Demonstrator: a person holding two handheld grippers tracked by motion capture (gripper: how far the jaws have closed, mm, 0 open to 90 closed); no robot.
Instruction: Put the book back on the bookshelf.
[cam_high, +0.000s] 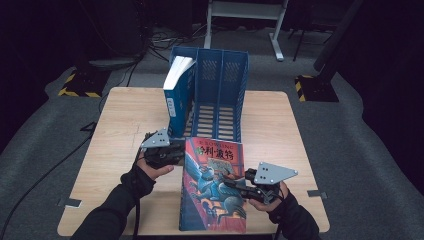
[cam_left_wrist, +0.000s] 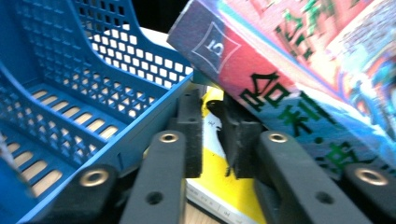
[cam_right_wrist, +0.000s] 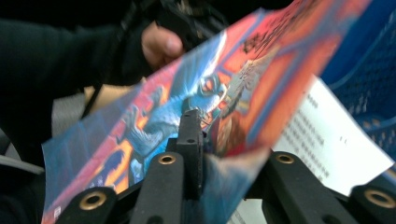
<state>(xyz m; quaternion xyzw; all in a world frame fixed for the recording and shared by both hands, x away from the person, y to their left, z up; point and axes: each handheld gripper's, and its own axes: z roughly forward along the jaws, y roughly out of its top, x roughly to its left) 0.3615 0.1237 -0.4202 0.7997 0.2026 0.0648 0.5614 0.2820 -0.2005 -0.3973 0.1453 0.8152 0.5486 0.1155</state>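
Observation:
A book with a bright blue-and-red illustrated cover (cam_high: 212, 185) is held up off the wooden table (cam_high: 125, 125) at the front middle. My left gripper (cam_high: 181, 152) sits at the spine side near its top corner. In the left gripper view the spine (cam_left_wrist: 299, 70) slants above my left gripper (cam_left_wrist: 212, 100), whose jaws stand almost together. A yellow surface (cam_left_wrist: 212, 158) shows in the slit; whether it is pinched I cannot tell. My right gripper (cam_high: 231, 184) is shut on the cover's right edge (cam_right_wrist: 187, 93), one jaw on top and the other hidden beneath. A white page (cam_right_wrist: 322, 135) shows under the cover.
A blue slotted file rack (cam_high: 220, 90) stands at the table's middle back, with a blue book (cam_high: 176, 95) upright in its left slot. The rack's wall (cam_left_wrist: 93, 93) is close by my left gripper. Cables and a white desk frame (cam_high: 245, 10) lie on the floor behind.

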